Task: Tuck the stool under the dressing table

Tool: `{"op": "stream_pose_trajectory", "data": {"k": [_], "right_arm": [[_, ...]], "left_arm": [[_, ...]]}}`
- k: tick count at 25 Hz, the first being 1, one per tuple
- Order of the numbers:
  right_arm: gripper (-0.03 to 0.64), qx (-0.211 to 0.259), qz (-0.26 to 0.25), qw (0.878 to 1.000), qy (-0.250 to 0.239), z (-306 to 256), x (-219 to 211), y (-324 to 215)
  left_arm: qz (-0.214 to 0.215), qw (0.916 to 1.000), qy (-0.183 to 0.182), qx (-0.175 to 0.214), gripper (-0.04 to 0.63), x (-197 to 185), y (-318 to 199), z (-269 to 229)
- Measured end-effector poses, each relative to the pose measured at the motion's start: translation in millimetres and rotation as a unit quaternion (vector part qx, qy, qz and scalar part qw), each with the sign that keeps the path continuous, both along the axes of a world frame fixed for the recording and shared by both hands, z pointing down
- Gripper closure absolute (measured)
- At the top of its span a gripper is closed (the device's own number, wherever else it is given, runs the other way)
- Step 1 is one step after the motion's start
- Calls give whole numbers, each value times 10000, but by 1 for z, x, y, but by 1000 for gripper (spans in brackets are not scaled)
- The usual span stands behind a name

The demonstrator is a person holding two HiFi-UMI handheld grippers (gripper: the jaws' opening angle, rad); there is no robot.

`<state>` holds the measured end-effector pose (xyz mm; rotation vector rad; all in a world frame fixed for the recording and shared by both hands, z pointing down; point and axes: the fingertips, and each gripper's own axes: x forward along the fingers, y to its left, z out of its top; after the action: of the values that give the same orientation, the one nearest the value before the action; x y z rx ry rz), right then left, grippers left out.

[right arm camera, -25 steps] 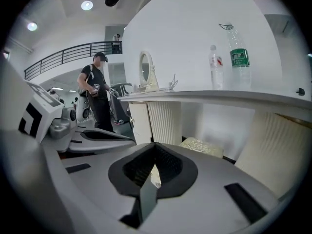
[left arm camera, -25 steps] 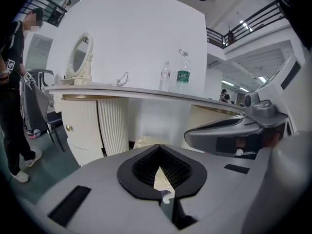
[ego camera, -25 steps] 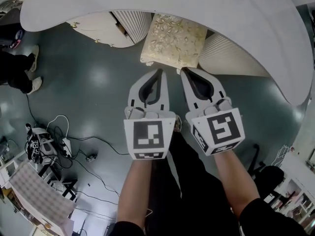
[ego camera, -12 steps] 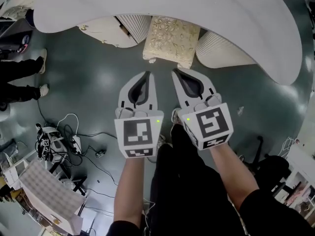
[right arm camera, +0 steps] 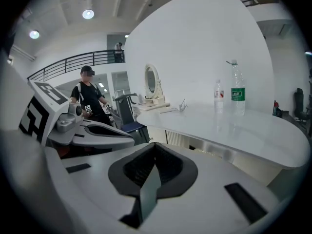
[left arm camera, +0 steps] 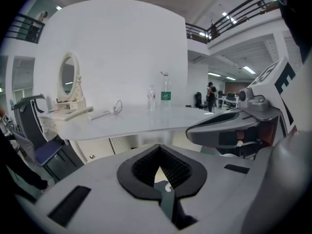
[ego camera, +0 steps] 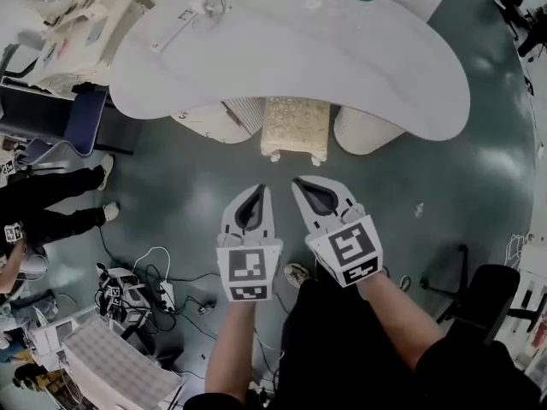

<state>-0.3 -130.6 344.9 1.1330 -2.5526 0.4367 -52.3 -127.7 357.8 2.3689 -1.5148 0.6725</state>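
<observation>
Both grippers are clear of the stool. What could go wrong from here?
The cream patterned cushioned stool shows part of its seat beyond the edge of the white curved dressing table; an off-centre nudge could jam it against the ribbed white pedestals. Stepping back, the person could trip on the loose floor cables.

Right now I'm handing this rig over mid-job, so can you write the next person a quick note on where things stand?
Left hand-held gripper: shut, empty, in the air short of the stool.
Right hand-held gripper: shut, empty, beside the left one.
Stool: on the floor between the two pedestals of the table, its far end under the top.
Done: stool looks tucked in; neither gripper touches it.
Left: probably nothing; at most check whether it will go further in.
</observation>
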Motion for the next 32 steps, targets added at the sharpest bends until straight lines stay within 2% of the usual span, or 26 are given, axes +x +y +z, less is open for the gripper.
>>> {"op": "stream_pose_trajectory", "data": {"k": [4, 9, 14, 19, 23, 27, 32], "right_arm": [[611, 118, 72, 9999, -85, -36, 0, 29], [611, 264, 5, 9996, 24, -75, -1, 67], [611, 505, 316, 9981, 138, -114, 15, 95], [611, 722, 555, 9957, 150, -146, 34, 115], [611, 829, 543, 9950, 126, -164, 47, 126], [611, 940, 442, 9945, 110, -179, 62, 136], [611, 1022, 362, 9941, 93, -188, 87, 156]], "left_arm": [[103, 9998, 145, 80, 592, 7, 29, -32], [211, 9994, 162, 208, 592, 2, 52, -70], [274, 9981, 347, 439, 592, 4, 79, -117], [405, 9963, 492, 580, 592, 21, 98, -146], [587, 9945, 389, 771, 592, 39, 113, -167], [630, 9949, 346, 708, 592, 51, 137, -175], [449, 9963, 463, 575, 592, 69, 165, -171]]}}
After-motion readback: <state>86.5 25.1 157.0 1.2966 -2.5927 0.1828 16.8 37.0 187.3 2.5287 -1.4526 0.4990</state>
